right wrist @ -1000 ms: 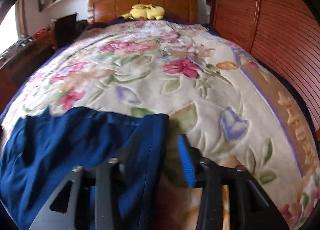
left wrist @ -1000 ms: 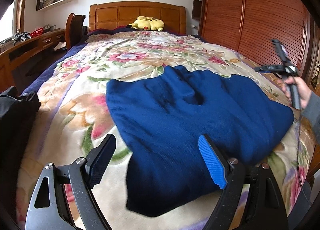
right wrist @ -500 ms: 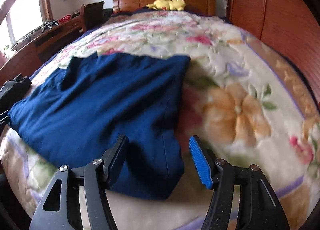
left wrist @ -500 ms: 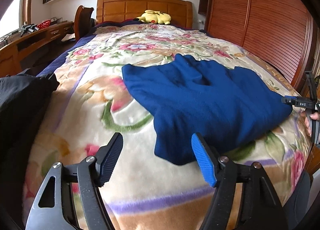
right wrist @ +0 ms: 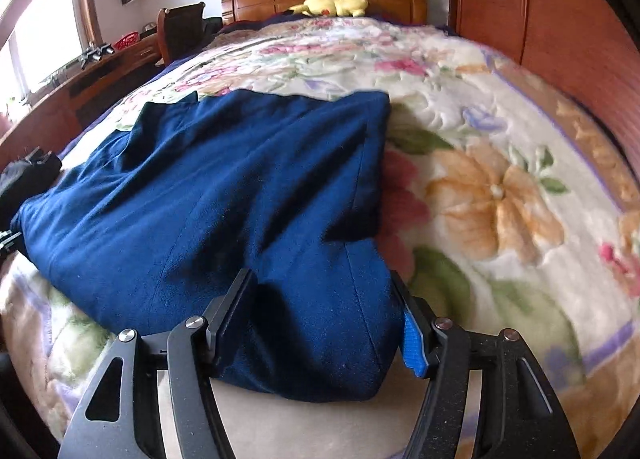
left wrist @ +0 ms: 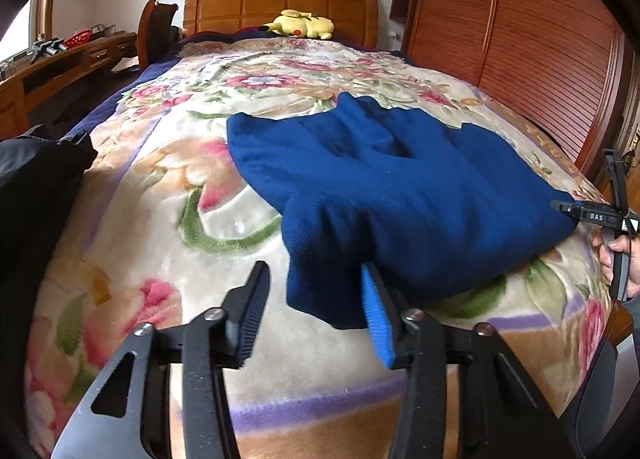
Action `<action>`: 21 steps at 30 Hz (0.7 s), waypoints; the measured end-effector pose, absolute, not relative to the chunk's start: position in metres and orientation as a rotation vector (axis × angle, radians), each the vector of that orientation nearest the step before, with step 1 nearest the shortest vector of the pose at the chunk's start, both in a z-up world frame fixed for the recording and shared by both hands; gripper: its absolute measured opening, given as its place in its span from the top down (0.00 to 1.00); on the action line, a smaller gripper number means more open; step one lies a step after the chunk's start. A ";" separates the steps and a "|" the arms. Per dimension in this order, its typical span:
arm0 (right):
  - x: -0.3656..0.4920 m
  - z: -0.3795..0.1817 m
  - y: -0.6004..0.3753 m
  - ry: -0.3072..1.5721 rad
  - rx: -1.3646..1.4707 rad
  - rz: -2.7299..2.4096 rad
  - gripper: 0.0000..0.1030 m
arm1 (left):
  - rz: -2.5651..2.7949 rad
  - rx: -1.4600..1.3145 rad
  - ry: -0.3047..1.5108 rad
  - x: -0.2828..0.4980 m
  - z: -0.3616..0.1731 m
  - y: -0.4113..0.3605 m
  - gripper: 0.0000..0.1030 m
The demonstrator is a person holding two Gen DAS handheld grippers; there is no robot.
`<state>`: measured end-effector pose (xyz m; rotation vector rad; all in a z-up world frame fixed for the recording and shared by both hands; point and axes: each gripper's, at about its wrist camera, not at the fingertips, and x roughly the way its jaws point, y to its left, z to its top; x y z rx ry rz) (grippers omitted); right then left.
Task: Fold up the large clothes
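A dark blue sweater (left wrist: pixel 400 187) lies flat on the floral bedspread (left wrist: pixel 168 243), near the foot of the bed. My left gripper (left wrist: pixel 314 271) is at its near left corner. That corner lies between the closing jaws, against the blue pad (left wrist: pixel 376 323); a gap remains at the other finger. In the right wrist view the sweater (right wrist: pixel 224 195) fills the space between the fingers of my right gripper (right wrist: pixel 320 275), which straddles the near right corner without a clear squeeze. The right gripper (left wrist: pixel 616 215) and a hand also show at the left wrist view's right edge.
A yellow plush toy (left wrist: pixel 300 25) rests by the wooden headboard (left wrist: pixel 280 3). A slatted wooden wardrobe (left wrist: pixel 520 43) runs along the bed's right side. A desk (left wrist: pixel 60 63) and chair (left wrist: pixel 156 31) stand to the left. Black fabric (left wrist: pixel 28 195) lies at the bed's left edge.
Both grippers drew back and down to the sweater's near corners. The left jaws narrowed and the right jaws widened. Each now has a corner of the sweater between its fingers.
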<state>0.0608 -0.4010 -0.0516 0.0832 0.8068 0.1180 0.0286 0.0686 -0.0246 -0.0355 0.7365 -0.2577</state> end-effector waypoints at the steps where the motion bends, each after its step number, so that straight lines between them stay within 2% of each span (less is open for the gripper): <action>1: 0.063 -0.054 -0.402 0.812 0.094 0.128 0.36 | -0.261 -0.036 0.736 0.029 -0.025 0.068 0.64; 2: 0.064 -0.055 -0.403 0.814 0.104 0.138 0.36 | -0.274 -0.035 0.736 0.029 -0.025 0.066 0.74; 4: 0.066 -0.056 -0.404 0.807 0.139 0.164 0.45 | -0.303 -0.023 0.736 0.027 -0.024 0.061 0.84; 5: 0.064 -0.054 -0.407 0.789 0.163 0.163 0.51 | -0.299 -0.018 0.735 0.027 -0.022 0.059 0.87; 6: 0.059 -0.049 -0.410 0.754 0.185 0.165 0.68 | -0.302 -0.014 0.732 0.025 -0.019 0.058 0.87; 7: 0.055 -0.045 -0.409 0.734 0.184 0.179 0.75 | -0.303 -0.014 0.727 0.024 -0.016 0.058 0.88; 9: 0.044 -0.036 -0.407 0.694 0.154 0.187 0.80 | -0.305 -0.020 0.700 0.019 -0.007 0.060 0.89; 21: -0.038 0.004 -0.407 0.619 0.086 0.220 0.83 | -0.339 -0.046 0.596 -0.045 0.032 0.063 0.90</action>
